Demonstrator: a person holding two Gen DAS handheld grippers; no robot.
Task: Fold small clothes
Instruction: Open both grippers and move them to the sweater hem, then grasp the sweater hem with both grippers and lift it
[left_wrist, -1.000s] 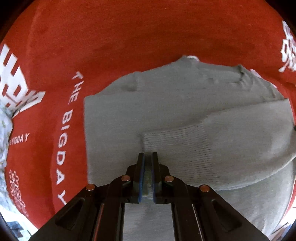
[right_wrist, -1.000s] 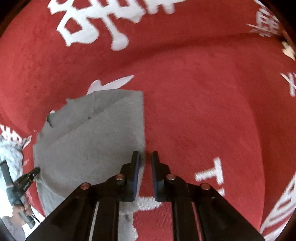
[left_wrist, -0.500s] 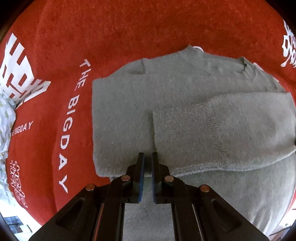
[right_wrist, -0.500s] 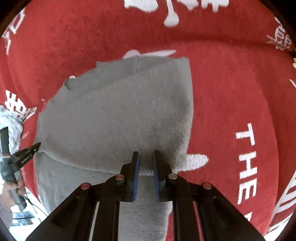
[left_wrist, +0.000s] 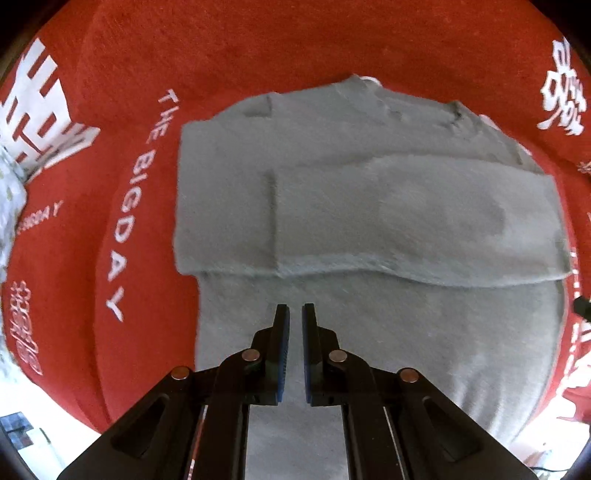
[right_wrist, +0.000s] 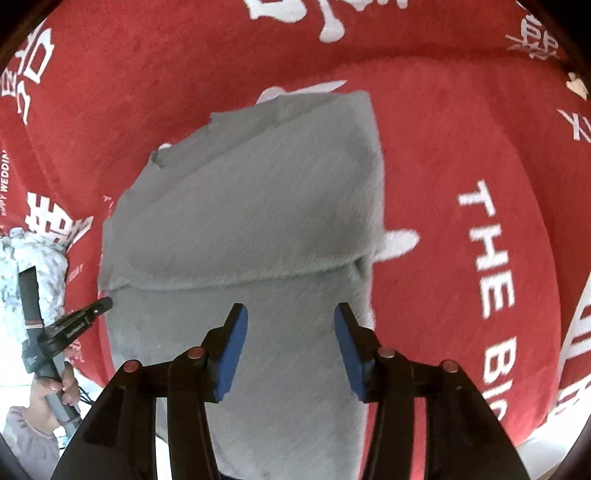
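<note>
Sweater (left_wrist: 369, 221), gray and folded, lies on a red cloth (left_wrist: 258, 44) with white words under the left gripper (left_wrist: 293, 314), fingers pressed together on nothing, and the right view shows the right gripper (right_wrist: 288, 314) opening, empty, above it.

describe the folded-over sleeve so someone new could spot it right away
Find the red blanket with white lettering; a grey sweater lies flat on it. The sleeve is the band folded straight across its chest, ending in a vertical cuff edge, the only raised layer on the otherwise smooth body.
</note>
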